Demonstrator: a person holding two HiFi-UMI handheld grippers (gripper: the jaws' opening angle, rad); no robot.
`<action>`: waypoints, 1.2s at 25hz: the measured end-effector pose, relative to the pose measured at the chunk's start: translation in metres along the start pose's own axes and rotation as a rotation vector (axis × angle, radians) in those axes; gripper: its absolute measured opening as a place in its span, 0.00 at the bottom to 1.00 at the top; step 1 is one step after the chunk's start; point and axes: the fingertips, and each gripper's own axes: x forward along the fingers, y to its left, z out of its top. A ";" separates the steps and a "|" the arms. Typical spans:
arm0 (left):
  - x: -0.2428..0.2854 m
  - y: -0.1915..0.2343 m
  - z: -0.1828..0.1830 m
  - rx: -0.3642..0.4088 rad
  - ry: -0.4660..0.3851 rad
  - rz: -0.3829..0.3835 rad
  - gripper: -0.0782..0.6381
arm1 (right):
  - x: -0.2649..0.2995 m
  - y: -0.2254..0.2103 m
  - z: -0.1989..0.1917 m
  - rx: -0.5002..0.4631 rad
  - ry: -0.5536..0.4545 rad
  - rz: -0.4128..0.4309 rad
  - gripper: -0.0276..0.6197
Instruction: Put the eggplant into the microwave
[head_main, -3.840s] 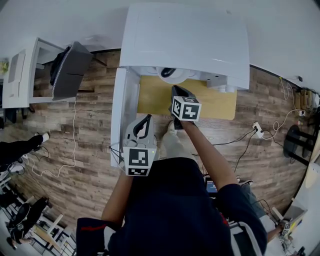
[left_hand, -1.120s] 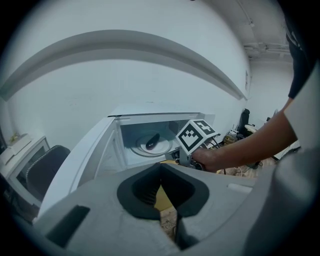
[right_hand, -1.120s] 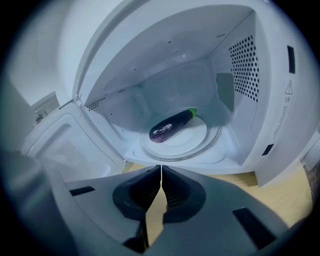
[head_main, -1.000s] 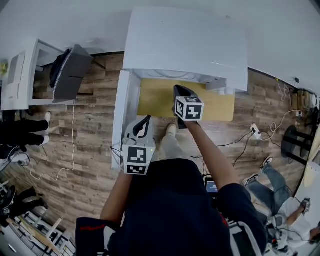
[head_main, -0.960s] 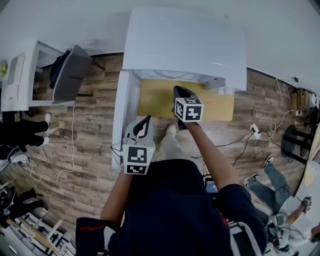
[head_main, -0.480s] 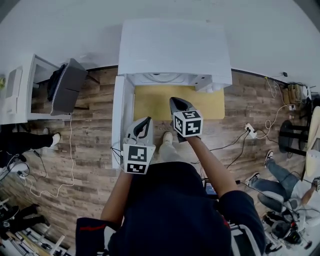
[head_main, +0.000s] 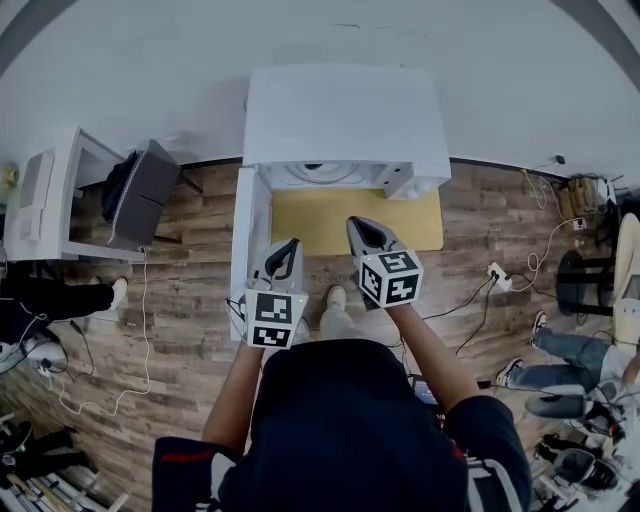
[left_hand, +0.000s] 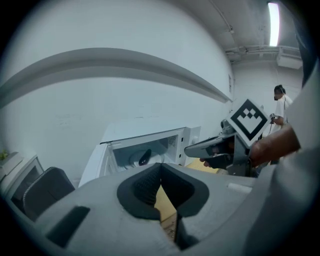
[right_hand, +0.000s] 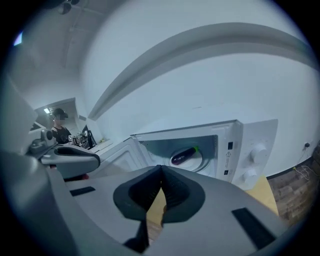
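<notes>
The white microwave stands on a tan tabletop with its door swung open to the left. The dark purple eggplant lies on the turntable inside, its green stem end to the right; the left gripper view also catches the eggplant. My left gripper hovers by the open door, shut and empty. In front of the opening, my right gripper is shut with nothing between its pads. Both are clear of the microwave.
A dark chair and a white desk stand at the left. Cables and a power strip lie on the wood floor. People sit or stand at the far right and left edges.
My right gripper has pulled back from the microwave opening and risen; the left has lifted slightly. The head view has tilted, so the microwave sits lower in the picture.
</notes>
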 end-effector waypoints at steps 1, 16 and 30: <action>0.000 0.001 0.002 0.006 -0.004 0.002 0.13 | -0.005 0.002 0.005 -0.011 -0.011 0.000 0.06; -0.030 0.019 0.063 0.050 -0.139 0.045 0.13 | -0.070 0.020 0.083 -0.064 -0.211 -0.003 0.06; -0.069 0.017 0.119 0.094 -0.272 0.034 0.13 | -0.109 0.060 0.153 -0.158 -0.402 0.008 0.06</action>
